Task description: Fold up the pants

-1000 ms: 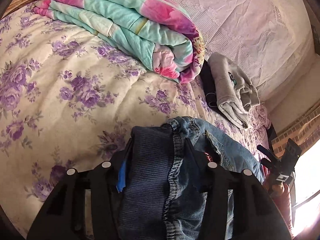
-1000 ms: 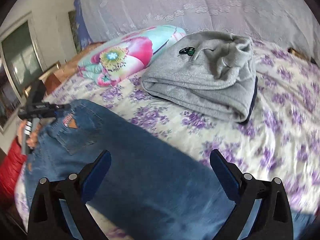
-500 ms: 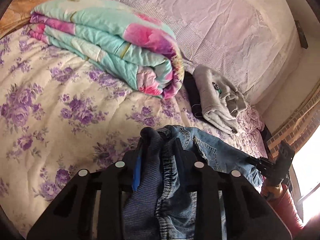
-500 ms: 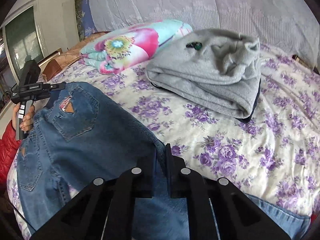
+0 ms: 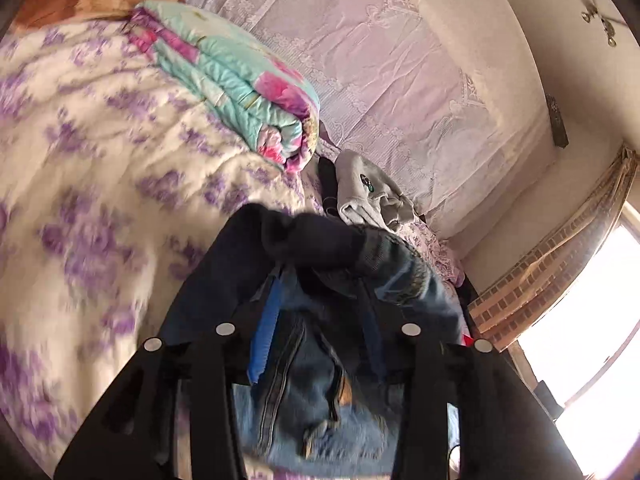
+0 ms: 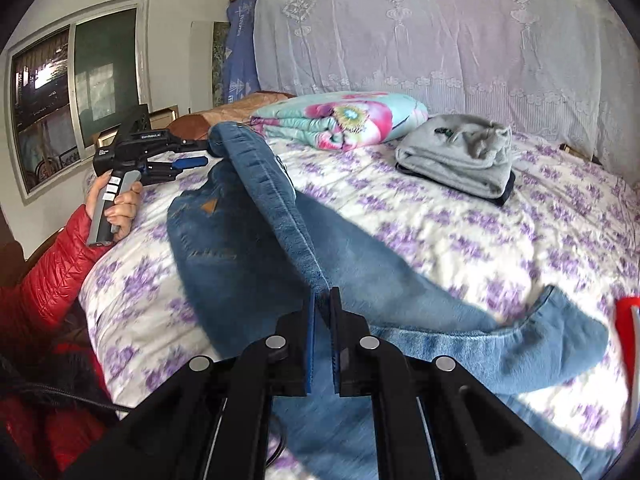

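While a pair of blue jeans (image 6: pixel 256 248) lies spread across the purple-flowered bedspread (image 6: pixel 460 232) through the centre of the right wrist view, the right gripper (image 6: pixel 323 304) at lower centre has its jaws pinched together on a raised fold of the denim, which runs as a taut ridge up and left toward the left gripper (image 6: pixel 192 156). That tool, seen at the left of the same frame, is gripped by a hand (image 6: pixel 116 204) emerging from a red padded sleeve (image 6: pixel 56 276), and the upper end of the jeans hangs from its fingers. In the left wrist view, a dark bunch of the waistband drapes over and between the blue-padded fingers (image 5: pixel 266 324) at lower centre; the jaws have just been opening a little and stand partly apart, and the blur leaves it unclear whether the pads press the cloth. One leg's hem curls at the lower right of the right wrist view. A folded teal and pink floral quilt (image 6: pixel 340 120) and a folded grey garment (image 6: pixel 456 156) sit at the upper centre and upper right, well apart from the jeans, before a lace-draped headboard (image 6: pixel 420 32).
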The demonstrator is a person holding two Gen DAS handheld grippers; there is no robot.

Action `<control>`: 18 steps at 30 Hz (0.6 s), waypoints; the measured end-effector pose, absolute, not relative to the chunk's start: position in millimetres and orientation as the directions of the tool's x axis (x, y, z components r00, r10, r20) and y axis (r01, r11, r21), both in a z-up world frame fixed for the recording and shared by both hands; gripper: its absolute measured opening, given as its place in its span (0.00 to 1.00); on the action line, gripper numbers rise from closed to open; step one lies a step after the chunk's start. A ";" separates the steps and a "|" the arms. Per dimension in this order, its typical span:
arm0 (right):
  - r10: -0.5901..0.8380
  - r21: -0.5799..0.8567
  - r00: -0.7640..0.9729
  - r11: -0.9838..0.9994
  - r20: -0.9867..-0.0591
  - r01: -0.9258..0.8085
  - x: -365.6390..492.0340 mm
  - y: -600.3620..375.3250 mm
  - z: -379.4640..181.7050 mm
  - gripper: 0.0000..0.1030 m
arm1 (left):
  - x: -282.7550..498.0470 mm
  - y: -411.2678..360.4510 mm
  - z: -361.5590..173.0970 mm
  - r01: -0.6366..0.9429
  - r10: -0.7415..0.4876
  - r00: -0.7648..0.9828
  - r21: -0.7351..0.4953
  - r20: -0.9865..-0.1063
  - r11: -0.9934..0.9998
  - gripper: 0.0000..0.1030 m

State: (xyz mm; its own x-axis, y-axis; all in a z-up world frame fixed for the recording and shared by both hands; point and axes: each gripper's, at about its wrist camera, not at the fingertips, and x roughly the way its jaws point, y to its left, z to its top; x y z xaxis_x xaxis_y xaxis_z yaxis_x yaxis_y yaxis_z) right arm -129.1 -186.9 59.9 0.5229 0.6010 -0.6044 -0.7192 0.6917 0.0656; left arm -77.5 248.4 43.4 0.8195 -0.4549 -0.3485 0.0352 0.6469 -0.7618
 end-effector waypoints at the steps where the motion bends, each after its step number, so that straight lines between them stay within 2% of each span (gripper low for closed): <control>1: 0.600 0.068 0.518 0.691 -0.610 -0.720 -134.3 -188.5 54.5 0.01 | -87.4 249.6 36.5 0.028 -0.475 0.813 -0.792 -0.337 0.610 0.36; 4: 0.581 0.049 0.531 0.701 -0.616 -0.711 -140.3 -192.1 45.6 0.01 | -103.6 248.2 31.7 0.036 -0.503 0.811 -0.832 -0.298 0.553 0.41; 5: 0.584 0.060 0.532 0.706 -0.613 -0.706 -139.2 -194.6 45.4 0.02 | -106.5 246.5 33.3 0.032 -0.496 0.817 -0.835 -0.295 0.549 0.53; 6: 0.592 0.076 0.534 0.710 -0.603 -0.700 -138.3 -197.7 46.9 0.02 | -106.7 243.6 36.1 0.010 -0.474 0.823 -0.826 -0.314 0.564 0.69; 7: 0.599 0.087 0.540 0.713 -0.592 -0.696 -136.9 -200.5 49.8 0.02 | -104.2 241.0 38.9 -0.024 -0.445 0.826 -0.810 -0.346 0.586 0.73; 9: 0.585 0.056 0.567 0.723 -0.580 -0.689 -136.6 -201.0 54.5 0.03 | -93.5 238.2 40.7 -0.059 -0.431 0.822 -0.808 -0.373 0.586 0.74; 10: 0.576 0.032 0.581 0.726 -0.575 -0.687 -137.4 -200.4 56.2 0.13 | -88.5 238.3 40.8 -0.056 -0.447 0.819 -0.826 -0.359 0.561 0.74; 11: 0.567 0.008 0.594 0.727 -0.571 -0.686 -137.3 -199.3 58.0 0.45 | -84.4 238.9 41.8 -0.057 -0.459 0.820 -0.847 -0.342 0.529 0.74; 12: 0.561 -0.021 0.611 0.727 -0.559 -0.687 -138.3 -198.4 59.4 0.61 | -80.4 239.4 43.7 -0.058 -0.463 0.821 -0.857 -0.333 0.512 0.74; 13: 0.560 -0.052 0.621 0.719 -0.548 -0.693 -140.0 -196.4 60.8 0.69 | -75.5 238.7 47.2 -0.062 -0.462 0.821 -0.858 -0.335 0.511 0.74; 16: 0.538 -0.154 0.637 0.685 -0.552 -0.712 -139.6 -184.2 63.2 0.68 | -51.7 232.8 50.9 -0.134 -0.446 0.783 -0.818 -0.434 0.560 0.73; 17: 0.538 -0.170 0.636 0.675 -0.553 -0.718 -138.1 -181.4 63.3 0.67 | -46.7 231.8 47.9 -0.151 -0.453 0.771 -0.819 -0.448 0.553 0.63; 18: 0.539 -0.177 0.631 0.666 -0.558 -0.725 -136.3 -179.0 62.6 0.67 | -42.3 230.9 45.3 -0.155 -0.471 0.759 -0.827 -0.450 0.540 0.47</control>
